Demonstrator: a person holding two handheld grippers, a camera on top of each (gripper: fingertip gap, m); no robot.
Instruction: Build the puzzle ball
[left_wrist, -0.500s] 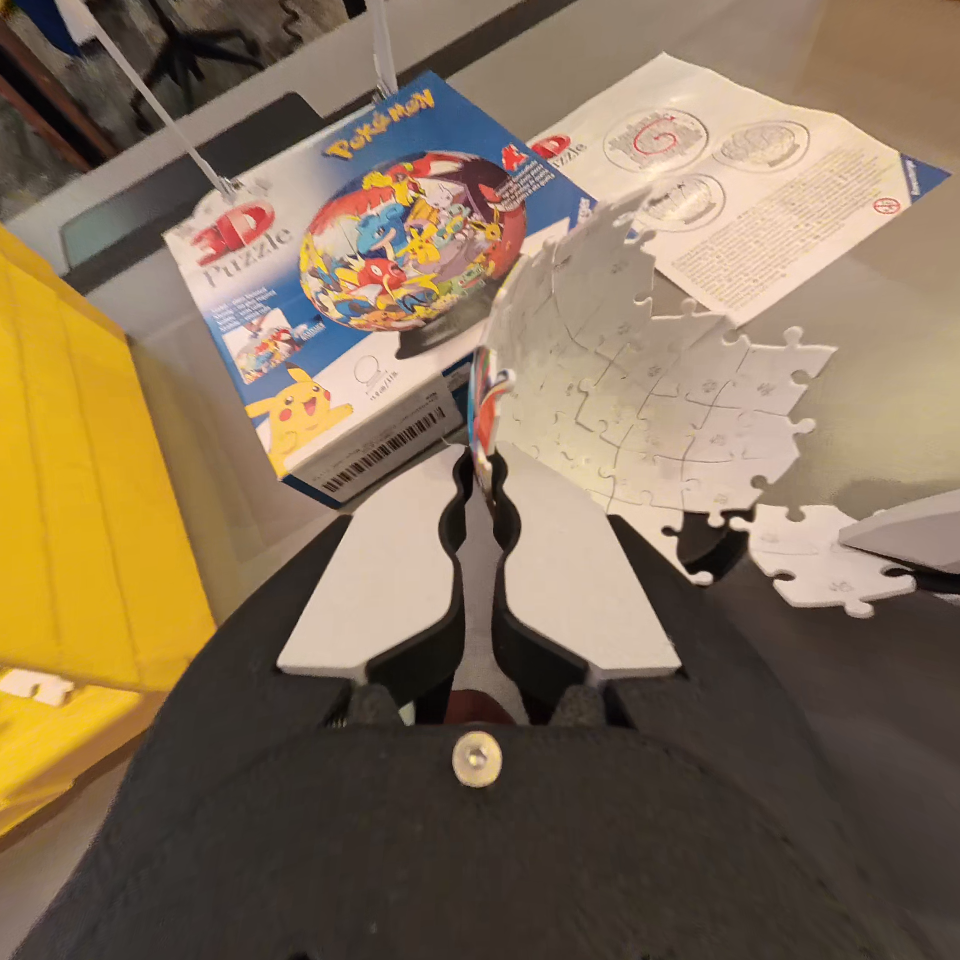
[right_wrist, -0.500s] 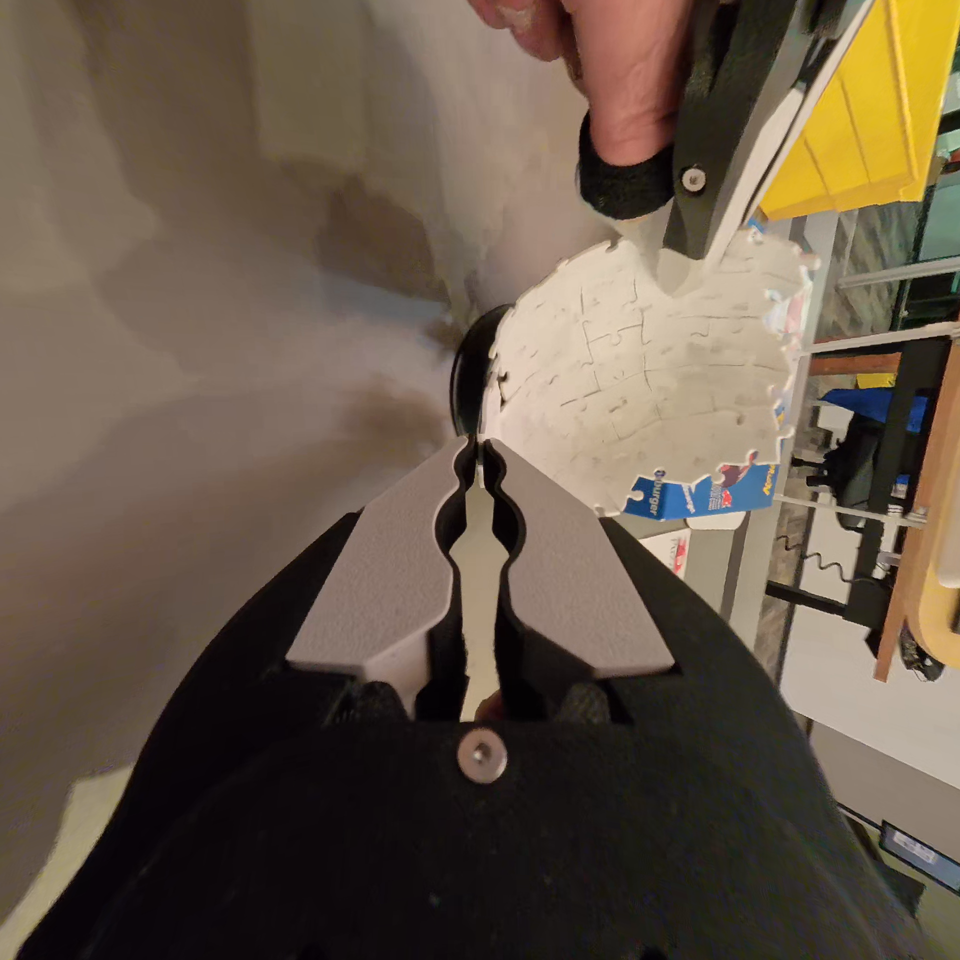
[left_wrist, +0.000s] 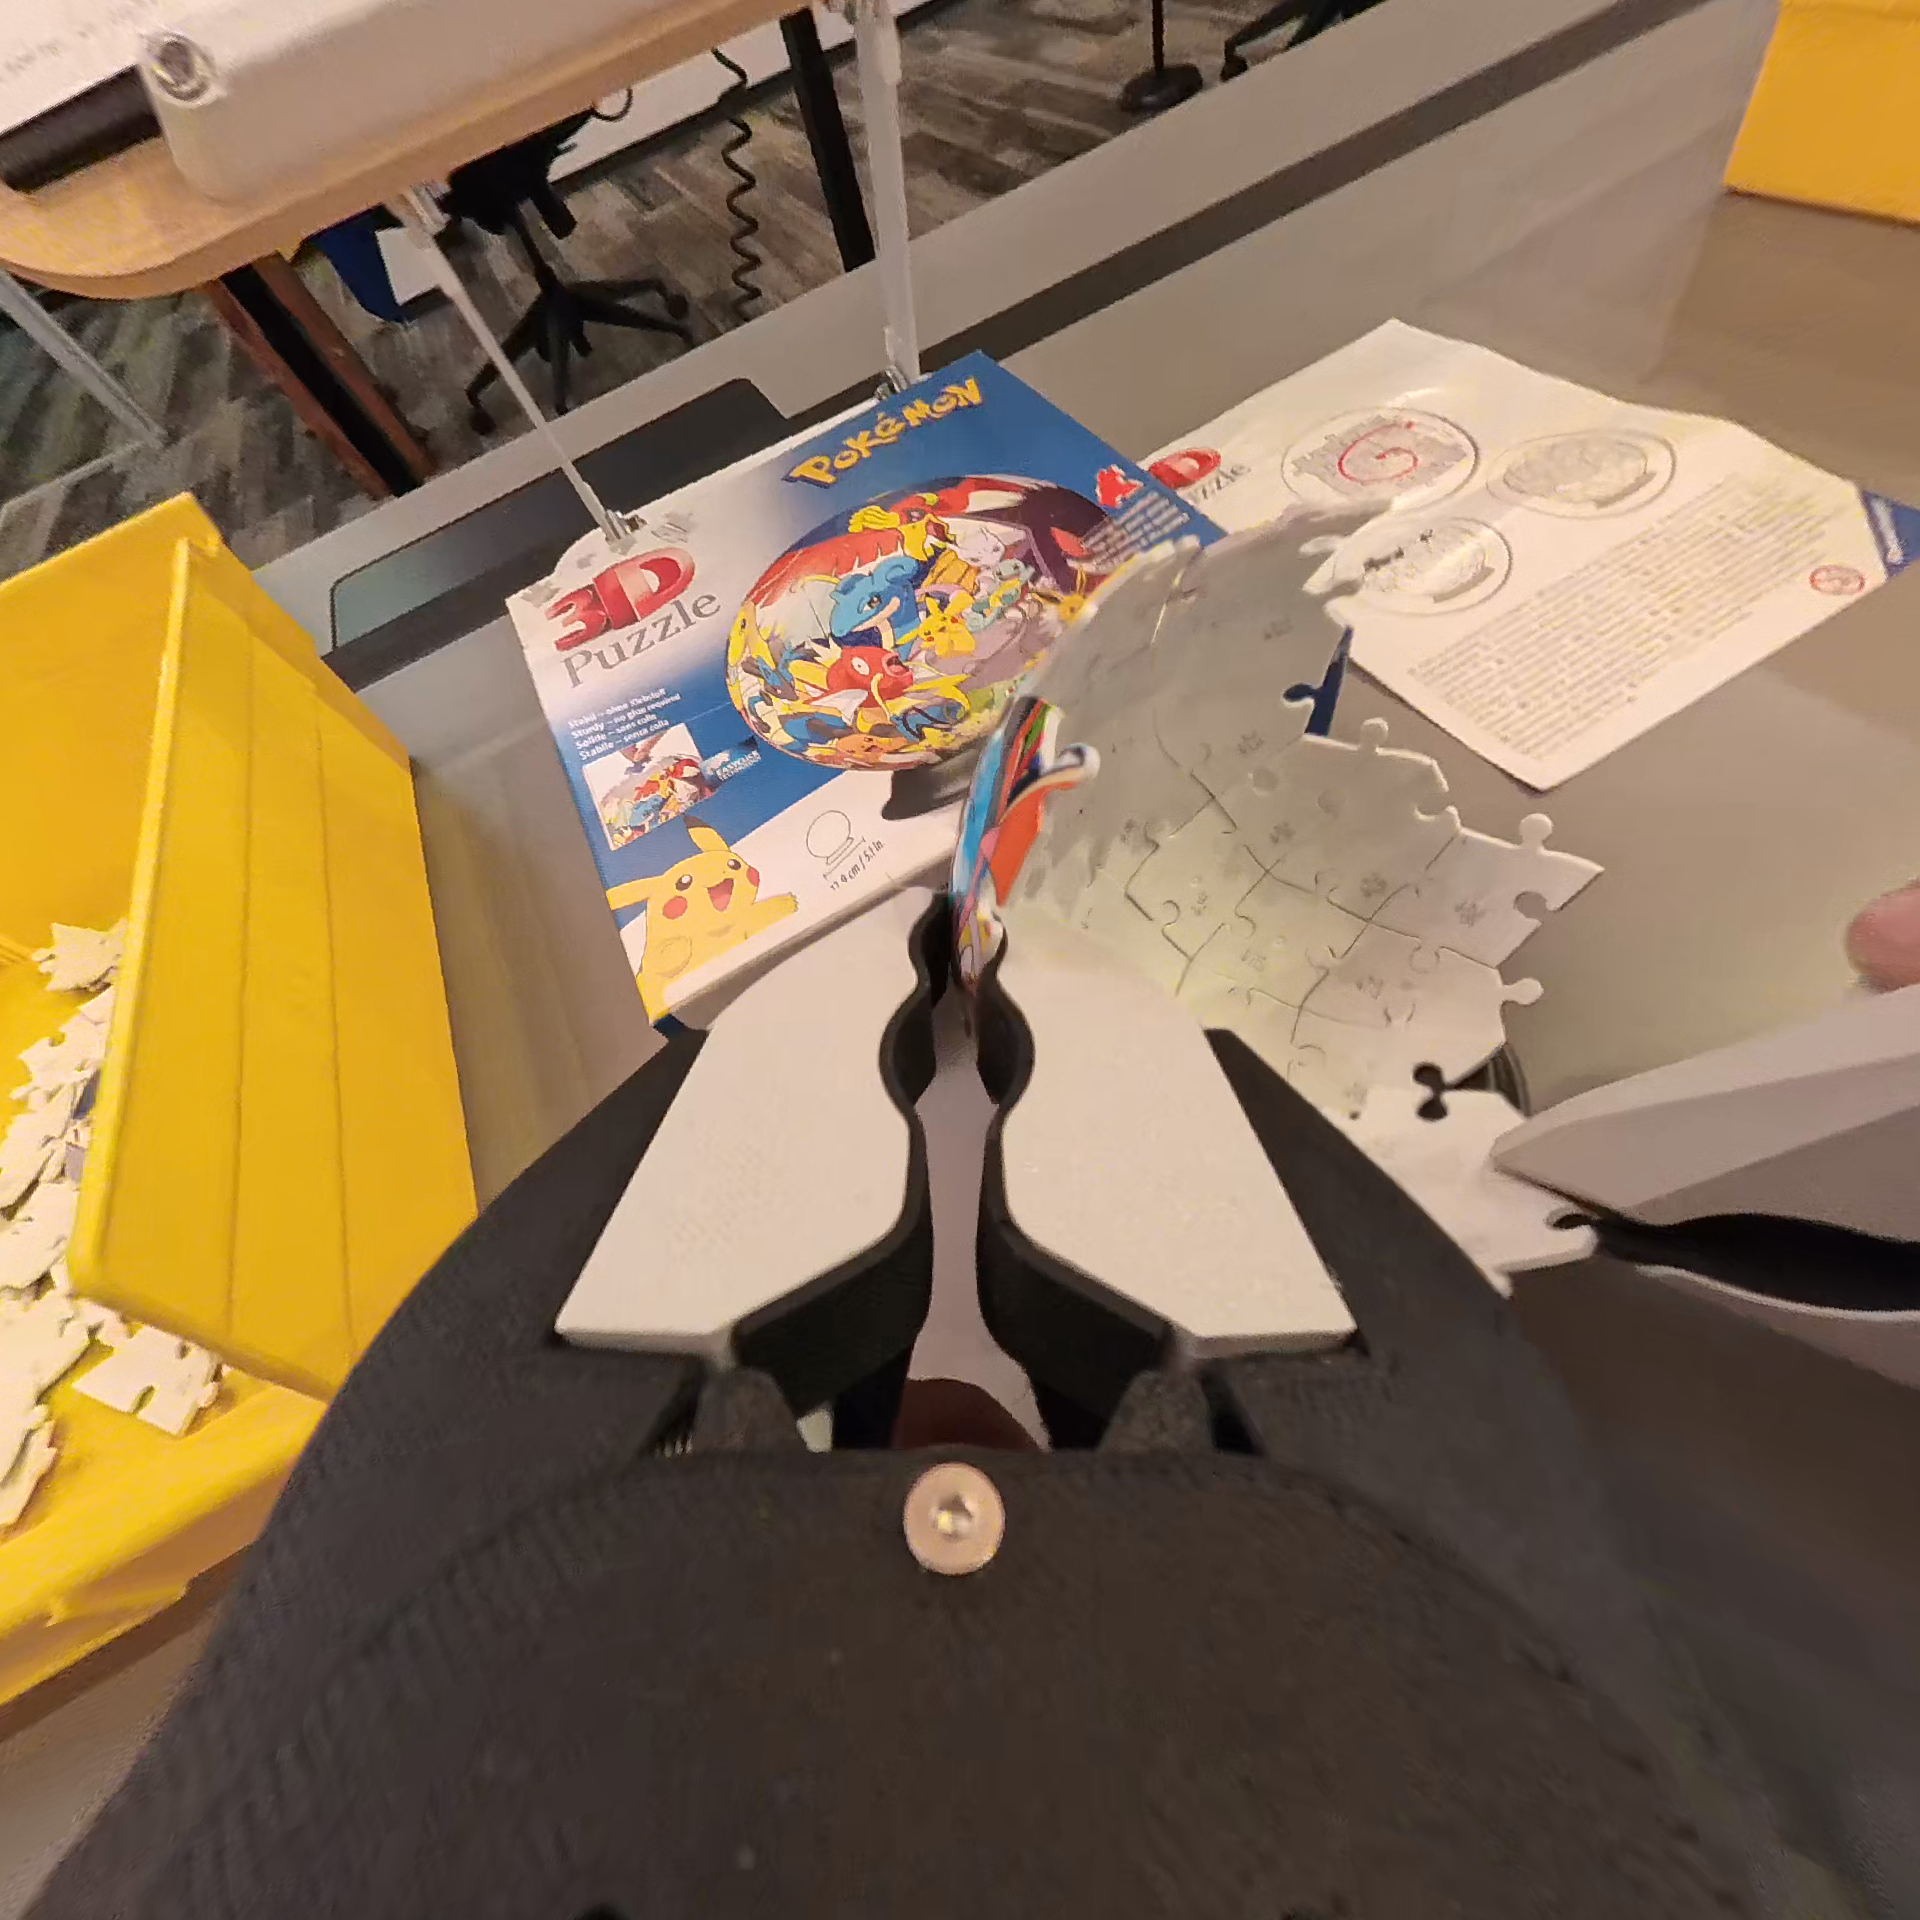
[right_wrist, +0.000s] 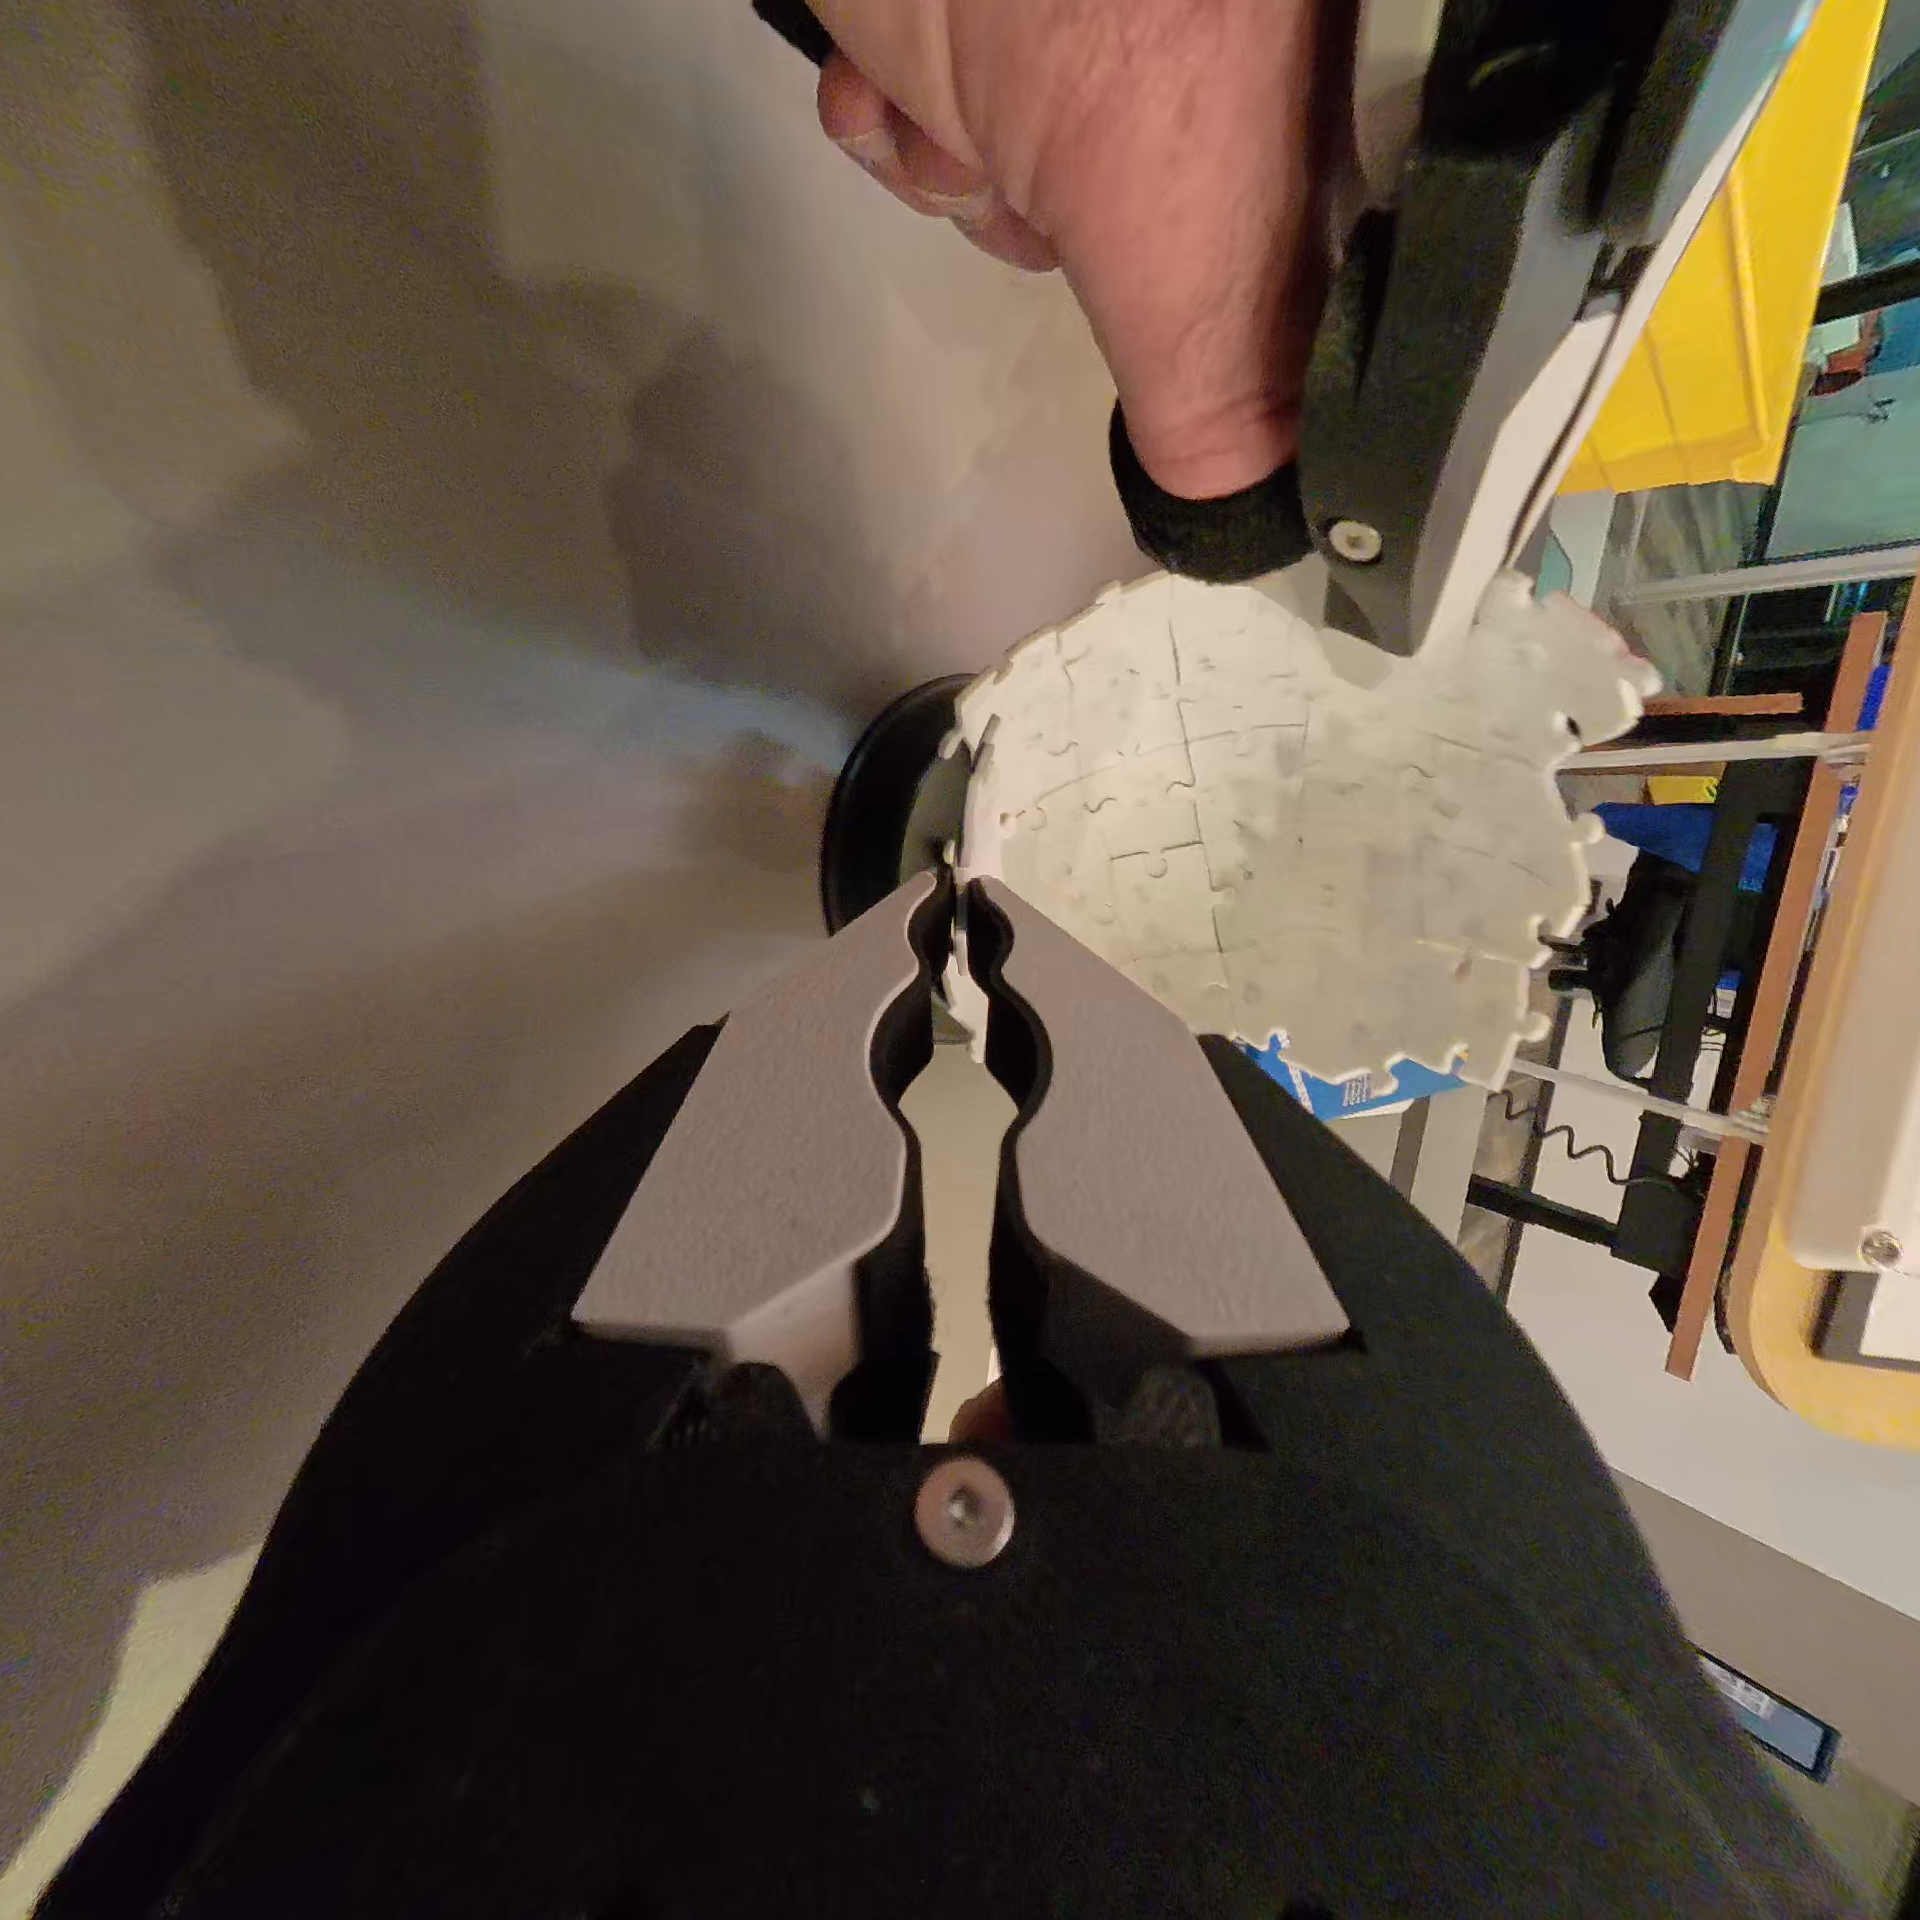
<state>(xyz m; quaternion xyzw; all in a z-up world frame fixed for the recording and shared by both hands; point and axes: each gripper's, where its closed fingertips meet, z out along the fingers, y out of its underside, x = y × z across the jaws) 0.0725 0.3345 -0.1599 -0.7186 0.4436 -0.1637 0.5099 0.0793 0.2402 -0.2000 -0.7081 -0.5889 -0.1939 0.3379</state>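
Holding the half-built puzzle shell (left_wrist: 1278, 862) up between both grippers. Versus half a second ago, the shell has come off the surface and closer to the right gripper (right_wrist: 961, 899), whose piece (left_wrist: 1455, 1164) now touches the shell's near rim — looks like the join is about to seat. Left gripper (left_wrist: 971, 961) fingers are clamped on the shell's left edge, coloured side out. Right gripper fingers are pinched on the white piece. Puzzle box (left_wrist: 831, 665) and instruction sheet (left_wrist: 1610, 582) lie beyond; yellow bin (left_wrist: 239, 935) left.
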